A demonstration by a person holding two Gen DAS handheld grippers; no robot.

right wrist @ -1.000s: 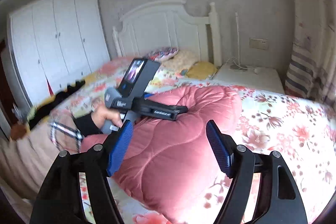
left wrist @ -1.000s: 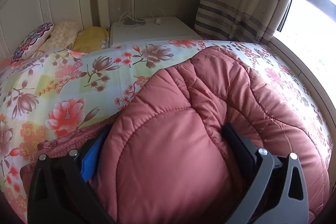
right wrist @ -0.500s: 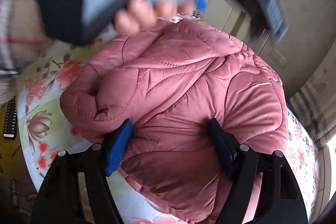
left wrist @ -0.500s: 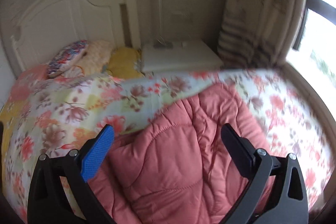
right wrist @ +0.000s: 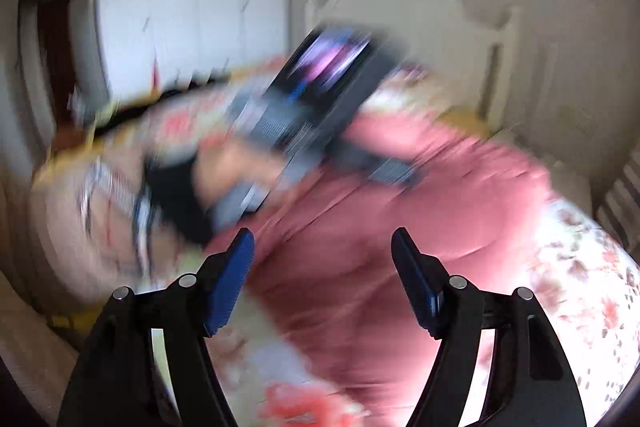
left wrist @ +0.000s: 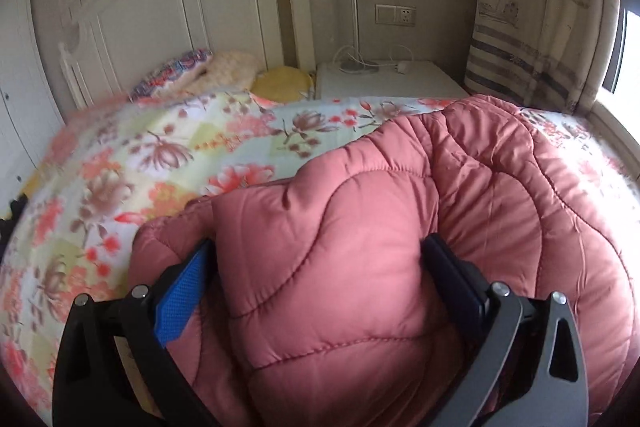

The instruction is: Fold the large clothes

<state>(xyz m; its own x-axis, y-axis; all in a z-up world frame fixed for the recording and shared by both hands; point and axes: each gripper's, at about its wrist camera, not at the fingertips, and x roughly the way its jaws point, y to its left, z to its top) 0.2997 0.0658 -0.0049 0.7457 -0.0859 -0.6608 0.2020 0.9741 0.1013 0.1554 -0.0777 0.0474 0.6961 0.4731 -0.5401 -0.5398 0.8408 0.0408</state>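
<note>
Since half a second earlier, our left gripper [left wrist: 316, 267] had pushed back down until a thick fold of the pink quilted coat [left wrist: 460, 195] bulged between its jaws, which stood wide, straddling but not pinching it. Our right gripper [right wrist: 322, 255] hung with jaws spread and empty, just short of the coat, badly blurred. We judged the coat soft, light, springy, somewhat slippery, best pinched at an edge. It lay on the bed [left wrist: 120, 167], its long axis running ahead and rightward of the left jaws.

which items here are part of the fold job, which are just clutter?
Job:
pink padded jacket
left gripper, fingers either side of a jacket fold
right gripper, open
floral bedspread

Lying about:
pillows
nightstand
curtain
</note>
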